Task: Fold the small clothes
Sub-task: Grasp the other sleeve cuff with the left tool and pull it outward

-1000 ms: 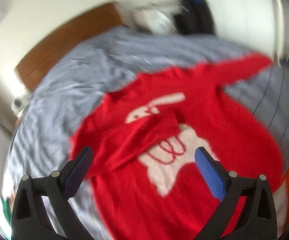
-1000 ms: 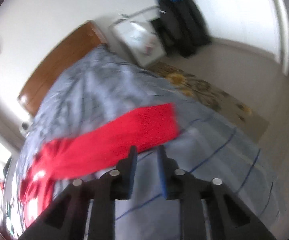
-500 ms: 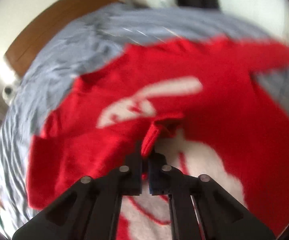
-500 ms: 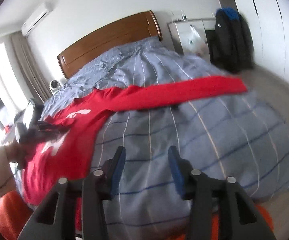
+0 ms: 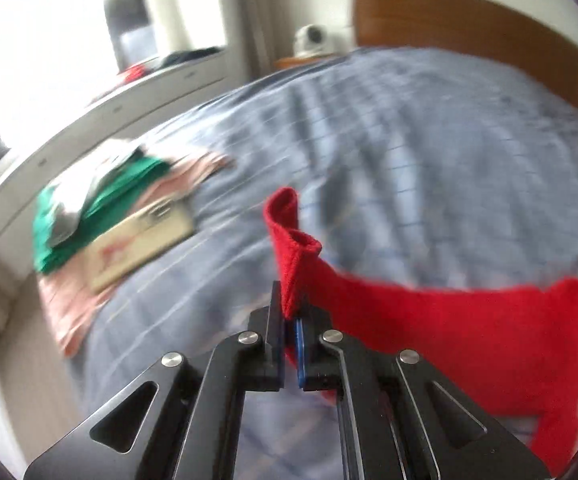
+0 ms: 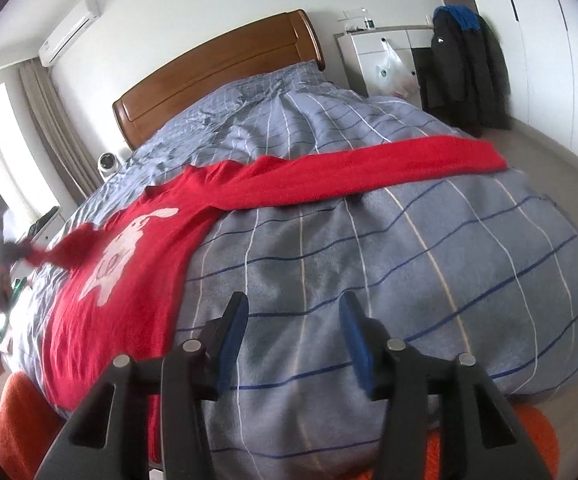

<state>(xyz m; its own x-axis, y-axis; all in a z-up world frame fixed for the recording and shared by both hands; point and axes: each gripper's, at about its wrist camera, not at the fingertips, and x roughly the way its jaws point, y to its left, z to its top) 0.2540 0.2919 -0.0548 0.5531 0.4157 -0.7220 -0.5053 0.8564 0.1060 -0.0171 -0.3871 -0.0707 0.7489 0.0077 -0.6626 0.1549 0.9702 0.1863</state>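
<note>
A red sweater (image 6: 137,264) with a white rabbit design lies on the grey checked bed cover (image 6: 369,248). Its right sleeve (image 6: 369,168) stretches flat across the bed to the right. My left gripper (image 5: 291,320) is shut on the cuff of the left sleeve (image 5: 289,240) and holds it lifted off to the sweater's left; in the right wrist view it shows blurred at the far left (image 6: 9,252). My right gripper (image 6: 293,328) is open and empty above the bed cover, right of the sweater body.
A pile of folded clothes, green (image 5: 101,208) and pink (image 5: 185,176), with a beige flat item (image 5: 141,240), lies at the bed's left edge. A wooden headboard (image 6: 217,72) stands at the back. A dark jacket (image 6: 465,68) hangs at the right. Orange cushions (image 6: 21,420) sit in front.
My left gripper closed on the left sleeve cuff and pulled it out to the sweater's left. My right gripper opened wider and drew back from the right sleeve.
</note>
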